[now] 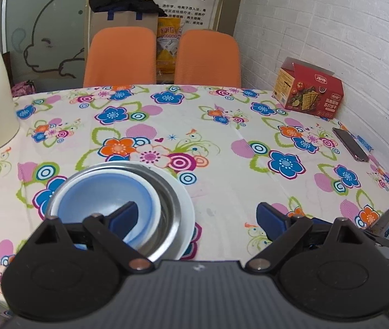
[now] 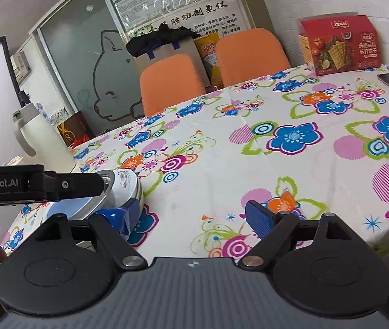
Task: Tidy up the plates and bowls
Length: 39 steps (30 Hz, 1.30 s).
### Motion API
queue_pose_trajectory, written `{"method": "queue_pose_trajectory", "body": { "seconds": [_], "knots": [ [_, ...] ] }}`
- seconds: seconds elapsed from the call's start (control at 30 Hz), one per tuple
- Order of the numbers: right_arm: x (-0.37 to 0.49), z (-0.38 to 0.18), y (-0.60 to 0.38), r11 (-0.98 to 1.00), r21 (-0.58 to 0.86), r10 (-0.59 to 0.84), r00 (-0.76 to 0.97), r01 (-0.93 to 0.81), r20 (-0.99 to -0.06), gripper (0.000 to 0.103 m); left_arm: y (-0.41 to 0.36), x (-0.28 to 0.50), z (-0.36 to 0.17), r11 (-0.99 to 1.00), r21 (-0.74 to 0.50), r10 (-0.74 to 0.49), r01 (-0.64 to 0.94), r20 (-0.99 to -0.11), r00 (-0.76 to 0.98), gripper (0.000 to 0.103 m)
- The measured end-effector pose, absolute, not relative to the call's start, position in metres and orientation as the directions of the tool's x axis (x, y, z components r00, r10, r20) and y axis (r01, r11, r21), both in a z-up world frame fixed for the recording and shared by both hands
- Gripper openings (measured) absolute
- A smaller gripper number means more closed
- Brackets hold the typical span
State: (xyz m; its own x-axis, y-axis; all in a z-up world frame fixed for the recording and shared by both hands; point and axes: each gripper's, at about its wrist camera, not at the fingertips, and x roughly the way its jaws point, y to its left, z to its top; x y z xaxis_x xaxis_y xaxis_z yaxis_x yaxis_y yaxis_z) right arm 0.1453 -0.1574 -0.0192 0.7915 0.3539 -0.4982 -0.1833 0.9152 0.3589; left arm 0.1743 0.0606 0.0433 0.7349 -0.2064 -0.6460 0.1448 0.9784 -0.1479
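- Blue bowl [image 1: 106, 200], upright, nested inside the steel bowl, lower left of the left wrist view.
- Steel bowl [image 1: 171, 205], upright on the white plate.
- White plate [image 1: 187, 203], flat beneath both.

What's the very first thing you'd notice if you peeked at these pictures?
The bright flowery tablecloth grabs the eye first, covering the whole table. Near the front left sits a stack: a blue bowl nested in a shiny metal bowl on a white plate, with the open left gripper hovering right over it. Far back on the right stands a red cracker box, with two orange chairs behind the table.
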Motion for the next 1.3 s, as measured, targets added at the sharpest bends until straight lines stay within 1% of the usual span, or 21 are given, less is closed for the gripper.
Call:
{"method": "queue_pose_trajectory", "body": {
  "seconds": [0.2,0.37,0.53,0.63,0.73,0.87,1.0,1.13,1.2,1.3],
  "knots": [
    [0.131,-0.020,-0.173,0.930,0.338,0.308,0.810,-0.146,-0.499,0.071,0.039,0.163,0.041,0.978,-0.127,-0.208,0.165,-0.644,0.736,0.092],
    [0.107,-0.021,-0.185,0.927,0.353,0.290,0.835,-0.124,-0.468,0.071,0.028,0.144,0.035,0.974,-0.146,-0.226,0.173,-0.641,0.733,0.092],
    [0.069,-0.031,-0.188,0.941,0.327,0.235,0.866,-0.088,-0.442,0.071,0.022,0.107,0.019,0.969,-0.204,-0.238,0.138,-0.624,0.744,0.093],
    [0.046,-0.040,-0.191,0.951,0.300,0.213,0.867,-0.078,-0.449,0.071,0.019,0.082,0.002,0.959,-0.250,-0.264,0.131,-0.634,0.726,0.093],
    [0.023,-0.045,-0.194,0.959,0.274,0.198,0.873,-0.078,-0.445,0.071,0.016,0.061,-0.005,0.957,-0.257,-0.276,0.137,-0.647,0.711,0.093],
    [0.009,-0.035,-0.189,0.976,0.204,0.159,0.898,-0.080,-0.411,0.071,0.018,0.031,0.002,0.966,-0.231,-0.239,0.119,-0.607,0.758,0.093],
    [-0.003,-0.024,-0.182,0.983,0.163,0.134,0.925,-0.079,-0.355,0.071,0.024,0.004,0.015,0.989,-0.126,-0.136,0.078,-0.554,0.821,0.093],
    [-0.006,-0.012,-0.178,0.984,0.172,0.100,0.946,-0.048,-0.308,0.072,0.031,-0.016,0.023,0.995,-0.071,-0.095,0.068,-0.503,0.859,0.093],
    [-0.010,-0.008,-0.174,0.982,0.179,0.108,0.948,-0.056,-0.298,0.072,0.033,-0.019,0.024,0.996,-0.063,-0.087,0.065,-0.498,0.863,0.093],
    [-0.017,-0.006,-0.167,0.979,0.182,0.142,0.943,-0.089,-0.301,0.071,0.035,-0.017,0.024,0.996,-0.068,-0.080,0.052,-0.517,0.852,0.093]
  ]
}}
